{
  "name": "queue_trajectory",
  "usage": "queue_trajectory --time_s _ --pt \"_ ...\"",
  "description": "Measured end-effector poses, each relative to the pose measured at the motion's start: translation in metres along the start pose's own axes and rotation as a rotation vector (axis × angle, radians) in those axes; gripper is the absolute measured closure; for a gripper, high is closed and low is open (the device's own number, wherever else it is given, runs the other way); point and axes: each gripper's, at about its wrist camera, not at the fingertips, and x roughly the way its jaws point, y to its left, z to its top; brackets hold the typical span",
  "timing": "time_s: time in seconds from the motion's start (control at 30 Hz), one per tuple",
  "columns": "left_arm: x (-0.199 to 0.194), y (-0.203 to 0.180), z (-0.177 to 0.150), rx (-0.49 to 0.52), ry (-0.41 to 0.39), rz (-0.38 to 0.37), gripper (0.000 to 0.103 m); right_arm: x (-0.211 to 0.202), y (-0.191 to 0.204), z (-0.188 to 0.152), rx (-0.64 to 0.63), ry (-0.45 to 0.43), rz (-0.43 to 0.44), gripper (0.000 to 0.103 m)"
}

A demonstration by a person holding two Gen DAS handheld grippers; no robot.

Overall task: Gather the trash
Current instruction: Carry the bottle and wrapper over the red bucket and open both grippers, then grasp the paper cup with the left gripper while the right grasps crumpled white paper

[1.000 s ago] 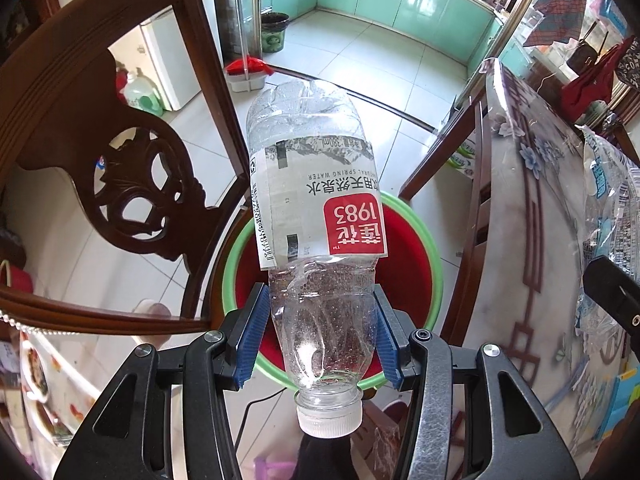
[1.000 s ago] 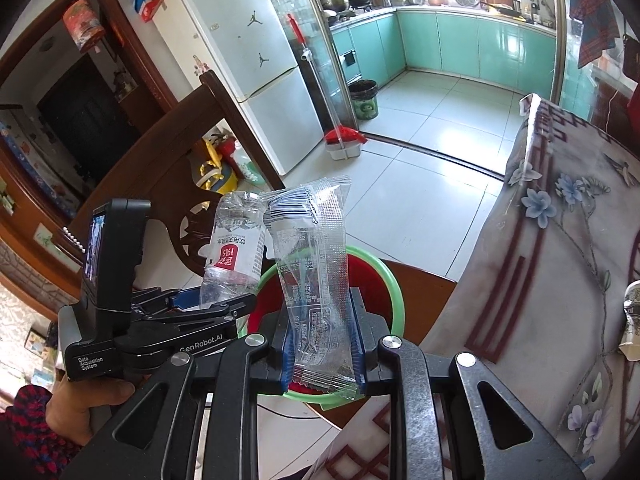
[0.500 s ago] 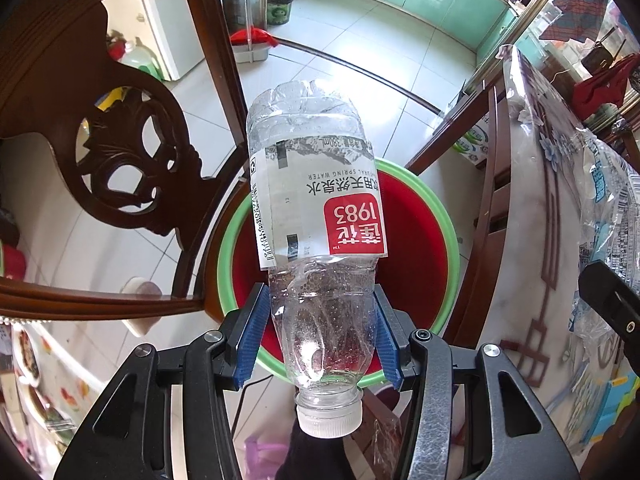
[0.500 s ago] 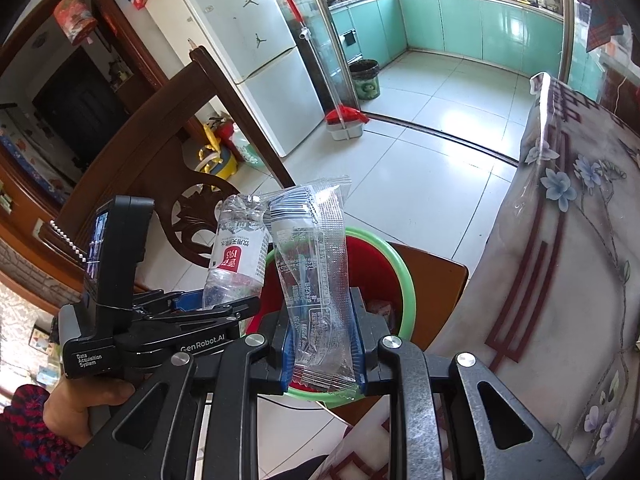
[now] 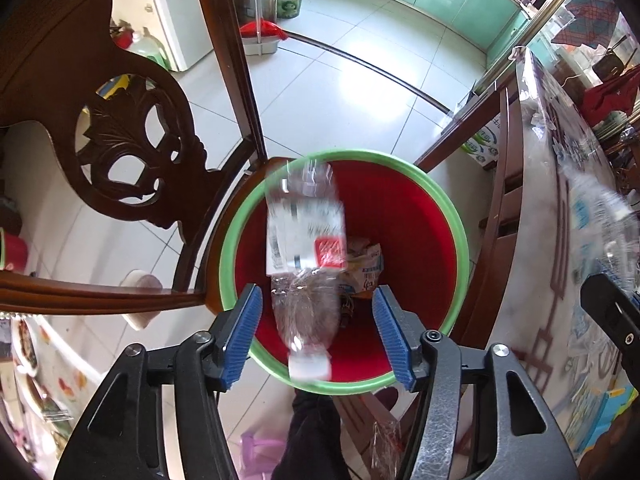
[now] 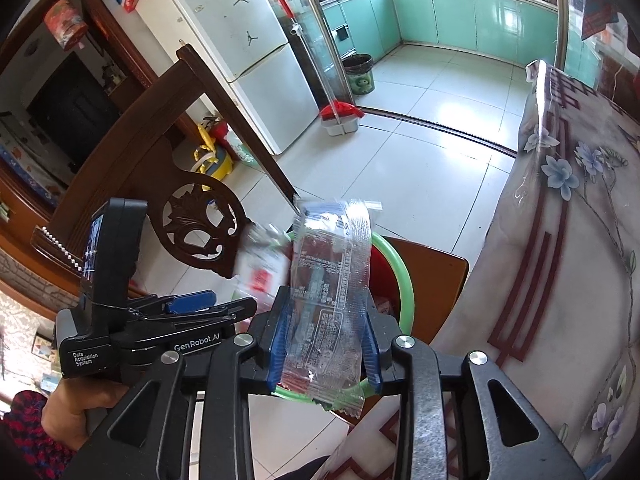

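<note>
Clear plastic fills the left wrist view: the water bottle [image 5: 305, 264], motion-blurred and cap-down, hangs between the blue pads [image 5: 242, 338] of the left gripper [image 5: 316, 340] with a gap on each side; the jaws have just been opening and nothing presses on it; below it sits the red bin [image 5: 420, 240] with its green rim, on the seat of a carved wooden chair [image 5: 132, 152], and a crumpled wrapper piece [image 5: 366, 266] already lies inside; a table under a flowered plastic cover [image 5: 560, 220] runs along the right.

From the right wrist view, the right gripper [image 6: 325, 344] frames a clear snack wrapper [image 6: 330, 304]; its jaws have just been opening too, and the wrapper stands upright between them, blurred at its top, over the bin's near rim [image 6: 394, 264]; whether the pads still touch its edges I cannot tell; to the left a hand [image 6: 76, 404] carries the other gripper, with the blurred bottle [image 6: 262, 268] beyond it over the bin.
</note>
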Motion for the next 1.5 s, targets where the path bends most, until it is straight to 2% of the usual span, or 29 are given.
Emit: queue_trajectory --time_s 0.13,0.27,0.43,0.57,0.63,0.8,0.87,0.93,1.1,1.2,1.27,1.37,1.47,1.5 --pt "-0.005 -0.003 0.001 0.011 -0.022 0.012 0.039 -0.008 -0.004 -0.002 0.0 -0.022 0.009 0.063" --pt "-0.013 -0.014 0.0 0.035 -0.046 0.013 0.035 -0.026 -0.012 -0.007 0.001 -0.057 -0.006 0.061" --pt "-0.022 -0.049 -0.003 0.115 -0.072 -0.016 0.029 -0.083 -0.065 -0.032 0.054 -0.14 -0.138 0.061" --pt "-0.027 -0.094 -0.008 0.188 -0.07 -0.067 0.028 -0.165 -0.151 -0.068 0.206 -0.235 -0.326 0.061" --pt "-0.03 -0.122 -0.014 0.237 -0.072 -0.092 0.027 -0.208 -0.198 -0.088 0.288 -0.275 -0.428 0.053" --pt "-0.041 -0.199 -0.038 0.334 -0.095 -0.152 0.022 -0.313 -0.325 -0.142 0.48 -0.37 -0.688 0.047" --pt "-0.042 -0.232 -0.05 0.355 -0.093 -0.166 0.022 -0.34 -0.378 -0.159 0.536 -0.385 -0.754 0.045" --pt "-0.04 -0.266 -0.061 0.378 -0.077 -0.177 0.022 -0.357 -0.426 -0.168 0.559 -0.38 -0.782 0.045" --pt "-0.035 -0.339 -0.082 0.415 -0.057 -0.185 0.022 -0.361 -0.536 -0.175 0.578 -0.301 -0.771 0.045" --pt "-0.032 -0.377 -0.088 0.424 -0.068 -0.177 0.022 -0.35 -0.578 -0.173 0.582 -0.258 -0.747 0.045" --pt "-0.028 -0.398 -0.087 0.424 -0.077 -0.171 0.022 -0.339 -0.593 -0.168 0.564 -0.225 -0.731 0.045" --pt "-0.016 -0.422 -0.081 0.413 -0.074 -0.15 0.022 -0.322 -0.611 -0.163 0.522 -0.139 -0.76 0.045" --pt "-0.001 -0.444 -0.075 0.406 -0.076 -0.113 0.022 -0.314 -0.618 -0.164 0.498 -0.114 -0.777 0.045" --pt "0.003 -0.447 -0.072 0.405 -0.073 -0.101 0.022 -0.31 -0.623 -0.165 0.496 -0.095 -0.764 0.05"
